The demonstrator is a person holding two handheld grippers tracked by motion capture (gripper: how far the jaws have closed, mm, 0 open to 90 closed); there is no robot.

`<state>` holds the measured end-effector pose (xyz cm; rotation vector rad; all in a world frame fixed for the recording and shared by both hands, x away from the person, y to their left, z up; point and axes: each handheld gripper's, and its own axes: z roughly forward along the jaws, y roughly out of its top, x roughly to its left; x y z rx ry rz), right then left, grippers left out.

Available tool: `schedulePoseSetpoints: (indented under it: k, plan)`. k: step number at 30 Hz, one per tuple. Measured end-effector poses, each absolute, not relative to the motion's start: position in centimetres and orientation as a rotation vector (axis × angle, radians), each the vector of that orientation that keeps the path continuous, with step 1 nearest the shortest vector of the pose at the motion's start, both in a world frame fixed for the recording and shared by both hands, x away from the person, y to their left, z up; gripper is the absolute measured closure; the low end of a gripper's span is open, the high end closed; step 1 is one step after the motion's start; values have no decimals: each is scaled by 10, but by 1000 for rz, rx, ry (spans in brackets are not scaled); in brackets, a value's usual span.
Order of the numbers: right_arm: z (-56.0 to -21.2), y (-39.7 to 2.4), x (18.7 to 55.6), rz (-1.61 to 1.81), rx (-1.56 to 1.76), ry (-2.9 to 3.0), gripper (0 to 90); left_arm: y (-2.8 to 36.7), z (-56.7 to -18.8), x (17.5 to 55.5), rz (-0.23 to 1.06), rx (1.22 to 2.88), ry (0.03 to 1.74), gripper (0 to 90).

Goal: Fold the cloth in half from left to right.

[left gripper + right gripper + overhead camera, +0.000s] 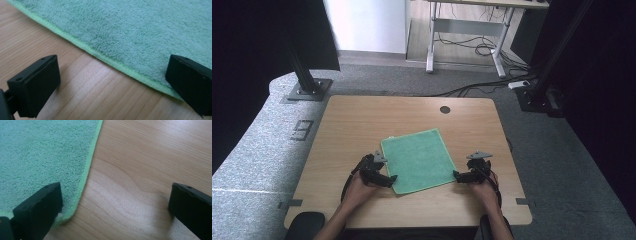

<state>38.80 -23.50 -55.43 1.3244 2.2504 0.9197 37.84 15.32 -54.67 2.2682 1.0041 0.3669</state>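
A green towel [418, 160] is laid flat on the wooden table [352, 125], slightly turned, in the near half of the tabletop. The left gripper [391, 178] is placed at the towel's near left corner and the right gripper [456, 175] at its near right corner; both are held low against the table.

In the left gripper view, the jaws are spread wide: one jaw is seen over bare wood, the other over the towel [140, 30], so that the hemmed edge runs between them. In the right gripper view, the jaws are likewise spread wide; one jaw rests at the rounded corner of the towel [37, 155], the other stands over bare wood well to the side. Nothing is pinched by either gripper.

Step in hand, as judged: both near corners are being lined up for a grasp, probably ahead of a fold away from the person. No fold is made yet; the towel lies in a single flat layer.

Next move, as judged: each lower jaw would have to be slid under the hem before closing, since the cloth lies flush on the wood. Both corners should be closed on together, so that the edge is lifted evenly and not skewed.
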Motion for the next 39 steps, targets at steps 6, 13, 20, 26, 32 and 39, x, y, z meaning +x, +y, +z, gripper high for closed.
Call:
schedulePoseSetpoints:
  k: [6,13,20,26,32,39]
  plan:
    - [-557,-236,387,957,1299,2242,0,161,-540,389,411,2268,1006,0]
    - [-557,-236,387,954,1305,2236,0,172,-536,410,418,2245,1051,0]
    - [-557,-236,386,953,1311,2231,0,184,-529,437,419,2198,1093,0]
    - [-557,-236,386,953,1312,2231,0,187,-522,460,460,2162,1125,0]
    - [-557,-236,386,953,1312,2231,0,186,-520,478,494,2151,1150,0]
    - [-557,-236,386,953,1312,2230,0,188,-530,493,512,2120,1218,0]
